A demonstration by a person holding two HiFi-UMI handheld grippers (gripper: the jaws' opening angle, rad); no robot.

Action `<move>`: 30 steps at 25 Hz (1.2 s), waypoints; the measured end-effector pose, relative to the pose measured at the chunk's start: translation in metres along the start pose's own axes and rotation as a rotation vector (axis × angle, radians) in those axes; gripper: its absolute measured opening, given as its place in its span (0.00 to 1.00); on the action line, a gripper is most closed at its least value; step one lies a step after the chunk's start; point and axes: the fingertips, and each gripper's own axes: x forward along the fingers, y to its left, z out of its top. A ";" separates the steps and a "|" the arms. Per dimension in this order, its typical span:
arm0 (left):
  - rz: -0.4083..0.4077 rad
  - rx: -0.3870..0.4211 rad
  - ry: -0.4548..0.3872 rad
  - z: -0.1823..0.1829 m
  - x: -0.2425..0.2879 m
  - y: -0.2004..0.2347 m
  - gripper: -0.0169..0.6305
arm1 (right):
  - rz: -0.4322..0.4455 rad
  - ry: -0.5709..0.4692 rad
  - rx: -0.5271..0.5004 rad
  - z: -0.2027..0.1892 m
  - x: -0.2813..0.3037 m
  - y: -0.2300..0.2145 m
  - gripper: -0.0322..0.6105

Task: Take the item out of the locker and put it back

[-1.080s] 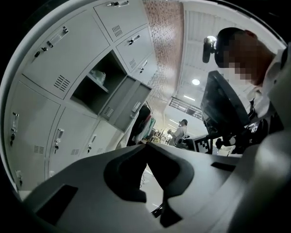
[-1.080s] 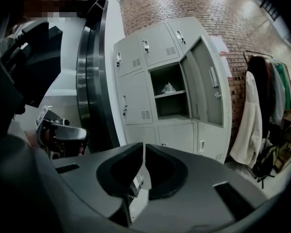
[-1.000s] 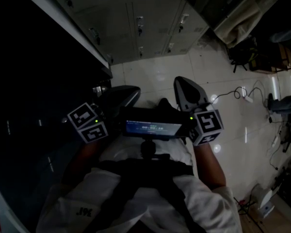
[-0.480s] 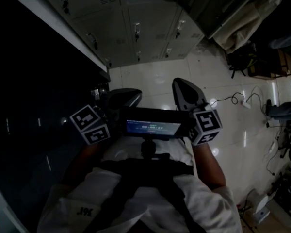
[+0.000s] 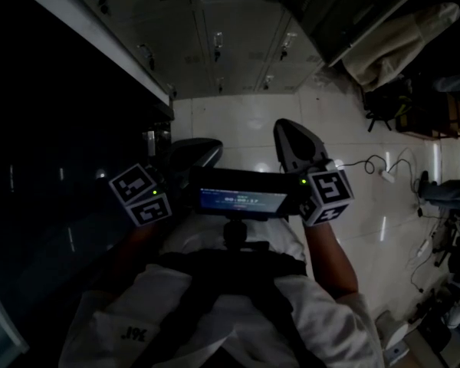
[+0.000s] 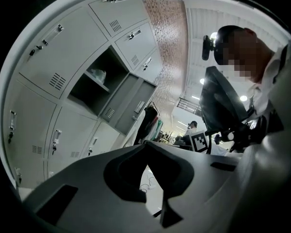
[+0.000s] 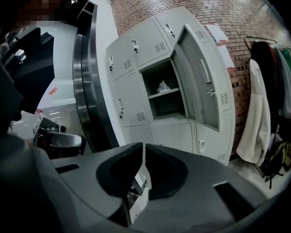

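Standing well back from the bank of grey lockers (image 7: 136, 57), reaching for nothing. Left tongs (image 6: 146, 147) pressed together, nothing between them. Same with the right tongs (image 7: 143, 149): closed tip to tip and empty. Both held low and close to the chest, either side of a small lit screen (image 5: 241, 202), above pale floor tiles (image 5: 245, 117).

Looking along the right tongs: one open locker (image 7: 155, 76) in the middle row, its door (image 7: 199, 86) swung out to the right. Inside, on the shelf (image 7: 172, 93), a small pale crumpled item (image 7: 163, 86), too small to name more closely and well apart from both tongs. Visible from the left tongs' side too, in the same open compartment. Beside the lockers, coats (image 7: 262, 110) hanging against a brick wall (image 7: 223, 18).

Judging progress: nothing out of the locker, nothing in hand. Fits either the very start, with take-out and put-back both left to do, or the very end, with only the door to shut. Impossible to say which from this alone. If the start: stepping closer, parting one pair of tongs, reaching onto the shelf, lifting the item clear, then setting it back.
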 end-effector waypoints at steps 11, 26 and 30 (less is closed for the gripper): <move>0.004 0.023 0.038 -0.016 0.015 -0.018 0.01 | 0.033 -0.002 0.023 -0.020 -0.020 -0.006 0.06; -0.039 0.084 0.121 -0.023 0.026 -0.030 0.01 | 0.028 -0.025 0.021 -0.017 -0.024 0.001 0.06; -0.039 0.086 0.125 -0.025 0.025 -0.030 0.01 | 0.011 -0.039 0.040 -0.019 -0.026 -0.003 0.05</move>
